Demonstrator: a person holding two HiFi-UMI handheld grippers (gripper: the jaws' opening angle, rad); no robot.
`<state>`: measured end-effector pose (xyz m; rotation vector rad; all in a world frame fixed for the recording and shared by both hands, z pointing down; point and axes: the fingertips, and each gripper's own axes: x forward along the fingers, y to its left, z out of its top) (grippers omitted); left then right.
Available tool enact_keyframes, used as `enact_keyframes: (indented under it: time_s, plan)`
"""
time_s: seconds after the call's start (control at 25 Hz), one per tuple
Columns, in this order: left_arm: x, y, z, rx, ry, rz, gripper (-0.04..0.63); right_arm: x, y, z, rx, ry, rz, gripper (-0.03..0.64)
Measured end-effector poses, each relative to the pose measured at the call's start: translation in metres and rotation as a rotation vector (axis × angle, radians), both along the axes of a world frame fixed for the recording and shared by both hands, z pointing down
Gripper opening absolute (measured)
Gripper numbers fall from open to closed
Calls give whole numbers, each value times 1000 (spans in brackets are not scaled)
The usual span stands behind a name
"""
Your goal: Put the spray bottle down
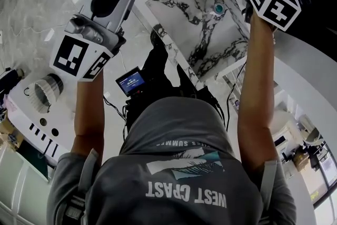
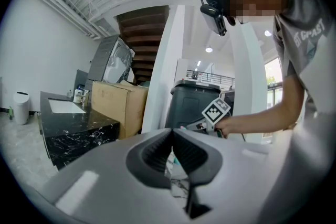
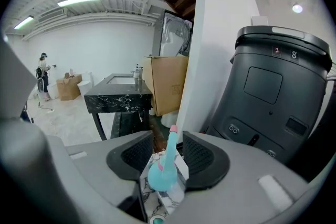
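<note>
Marble table [image 1: 195, 23] lies beneath the right gripper [image 3: 168, 138], whose jaws stand apart, letting go. Left gripper [image 2: 172, 131], held aside, is clenched and empty. Spray bottle [image 3: 161, 173] stands upright between the right jaws, apparently untouched, resting on the table.

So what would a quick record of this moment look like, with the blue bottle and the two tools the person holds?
Setting: a person stands over a marble table with a tool in each hand.
Spray bottle: teal, appears to stand on the table.
Right hand-held gripper: jaws apart on either side of the bottle, not pressing it.
Left hand-held gripper: jaws together, nothing in them.
</note>
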<state>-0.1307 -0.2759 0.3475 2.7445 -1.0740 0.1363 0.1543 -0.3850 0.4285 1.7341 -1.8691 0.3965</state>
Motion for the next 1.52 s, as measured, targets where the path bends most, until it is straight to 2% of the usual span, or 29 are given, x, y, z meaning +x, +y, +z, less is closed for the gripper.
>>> enact_keyframes:
  time_s: [0.44, 0.84, 1.08, 1.52]
  plan:
    - [15, 3, -37, 47, -5, -13, 3, 5, 22, -57, 111, -15, -40, 126]
    - [34, 16, -56, 50, 0, -35, 3, 3, 61, -101, 174, -69, -151, 0]
    - [49, 23, -66, 61, -1, -32, 3, -4, 93, -110, 156, -123, -237, 0]
    - [75, 40, -78, 70, -5, -9, 3, 6, 137, -113, 114, -168, -302, -1]
